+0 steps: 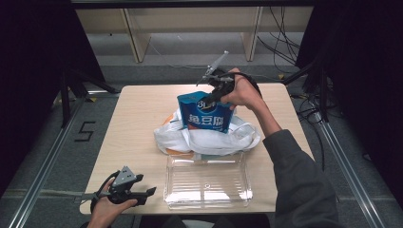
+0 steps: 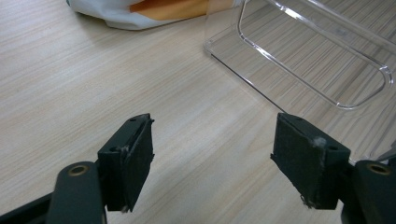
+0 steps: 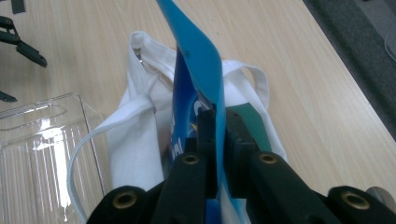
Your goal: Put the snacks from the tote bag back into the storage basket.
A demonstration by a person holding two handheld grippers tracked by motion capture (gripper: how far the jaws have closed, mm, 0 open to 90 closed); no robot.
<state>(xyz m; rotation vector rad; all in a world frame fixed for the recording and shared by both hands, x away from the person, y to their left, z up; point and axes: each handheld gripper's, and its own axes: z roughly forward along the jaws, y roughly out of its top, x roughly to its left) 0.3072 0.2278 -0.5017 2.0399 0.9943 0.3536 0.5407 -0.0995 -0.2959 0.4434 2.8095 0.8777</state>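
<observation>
A blue packet (image 1: 204, 116) with white lettering stands upright in the mouth of a white cloth bag (image 1: 209, 141) at the middle of the table. My right gripper (image 1: 217, 93) comes down from the far side and is shut on the packet's top edge. In the right gripper view the thin blue film of the packet (image 3: 196, 60) is pinched between the jaws of the right gripper (image 3: 217, 126), above the white bag (image 3: 140, 140). My left gripper (image 1: 147, 192) rests at the table's front left, open, with only bare wood between the jaws of the left gripper (image 2: 212, 158).
A clear plastic tray (image 1: 167, 183) lies at the front of the table, between the bag and the person; its rim (image 2: 299, 79) is just right of my left gripper. The bag's handles (image 3: 254, 74) spread over the wood. Dark frames and cables surround the table.
</observation>
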